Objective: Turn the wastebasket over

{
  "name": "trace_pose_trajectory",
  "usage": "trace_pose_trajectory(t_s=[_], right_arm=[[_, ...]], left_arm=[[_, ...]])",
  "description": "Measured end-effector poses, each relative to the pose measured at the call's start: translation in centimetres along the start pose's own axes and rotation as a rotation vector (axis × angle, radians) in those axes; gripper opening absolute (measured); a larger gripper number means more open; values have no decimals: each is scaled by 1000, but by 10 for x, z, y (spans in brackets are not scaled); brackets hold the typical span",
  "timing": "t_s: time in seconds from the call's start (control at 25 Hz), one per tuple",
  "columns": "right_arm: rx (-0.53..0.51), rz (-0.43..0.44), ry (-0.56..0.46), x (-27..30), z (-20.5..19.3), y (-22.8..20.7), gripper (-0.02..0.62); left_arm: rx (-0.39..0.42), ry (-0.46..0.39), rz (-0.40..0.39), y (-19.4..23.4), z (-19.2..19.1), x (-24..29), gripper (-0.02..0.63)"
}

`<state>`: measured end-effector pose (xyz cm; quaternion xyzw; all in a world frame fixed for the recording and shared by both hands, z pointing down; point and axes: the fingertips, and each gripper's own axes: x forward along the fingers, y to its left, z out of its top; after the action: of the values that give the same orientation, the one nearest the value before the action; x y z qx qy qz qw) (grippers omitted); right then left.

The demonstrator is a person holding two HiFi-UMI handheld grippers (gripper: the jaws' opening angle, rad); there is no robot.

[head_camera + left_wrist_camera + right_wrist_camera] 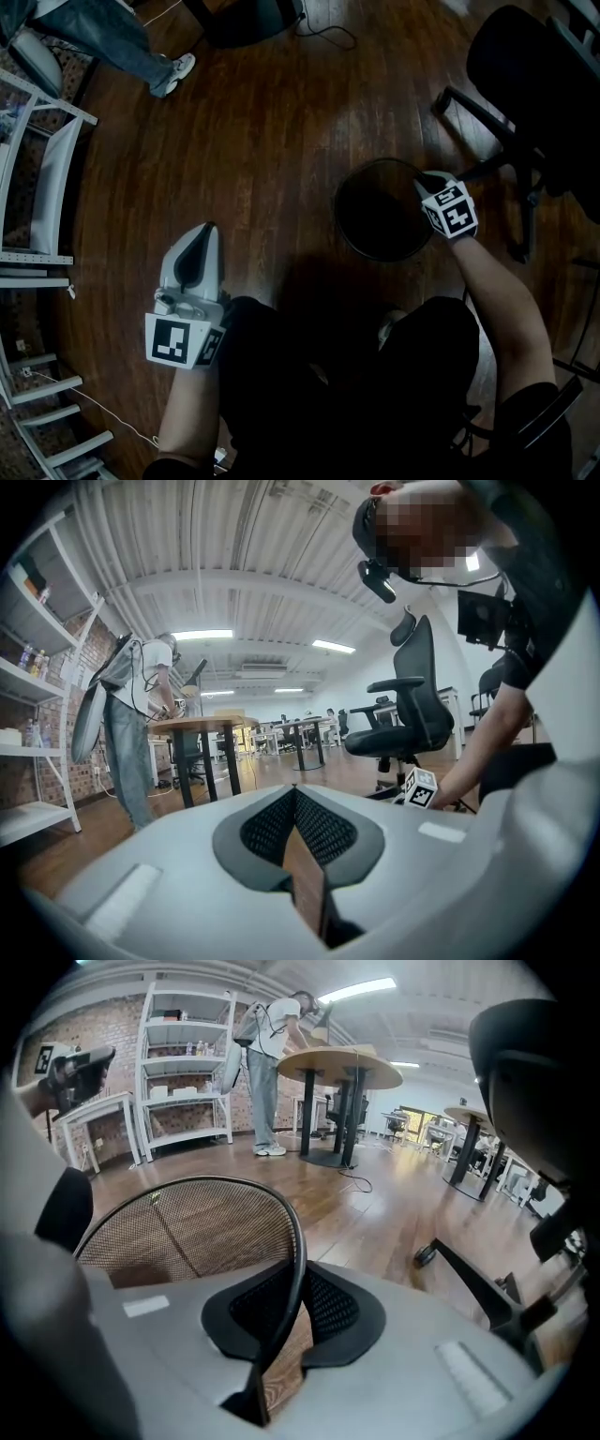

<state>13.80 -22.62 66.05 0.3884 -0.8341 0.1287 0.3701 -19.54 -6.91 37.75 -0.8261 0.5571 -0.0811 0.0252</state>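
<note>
The fingers of the right gripper are clamped on the thin black rim of the wastebasket, at its right side. The mesh wastebasket stands mouth up on the dark wooden floor, just left of a black office chair. The left gripper hangs well apart at the near left, its fingers together with nothing between them. A white shelf stands further left.
</note>
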Motion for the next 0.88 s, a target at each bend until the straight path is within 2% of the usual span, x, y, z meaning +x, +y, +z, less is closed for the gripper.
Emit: trace_pose_trajectory(t_s=[0.12,0.24,0.36,0.6,0.72,0.88], right_arm=[[-16,-13,-49,-8,11,7,38],[-91,-48,-141,-19,36,13,32],[-168,-72,-174,-27,58,17,23],[-431,-194,-146,-26,76,10,20],[-509,-194,-138,-25,73,17,20],[-607,-150,-146,-24,70,48,21]], left_arm=[[6,-4,-9,-2,-1,1,0],[6,-9,-1,2,-1,0,0],[13,-16,11,7,2,-2,0],[18,-20,12,7,3,-3,0],[13,-13,8,4,2,-3,0],[16,-5,0,2,-2,-2,0]])
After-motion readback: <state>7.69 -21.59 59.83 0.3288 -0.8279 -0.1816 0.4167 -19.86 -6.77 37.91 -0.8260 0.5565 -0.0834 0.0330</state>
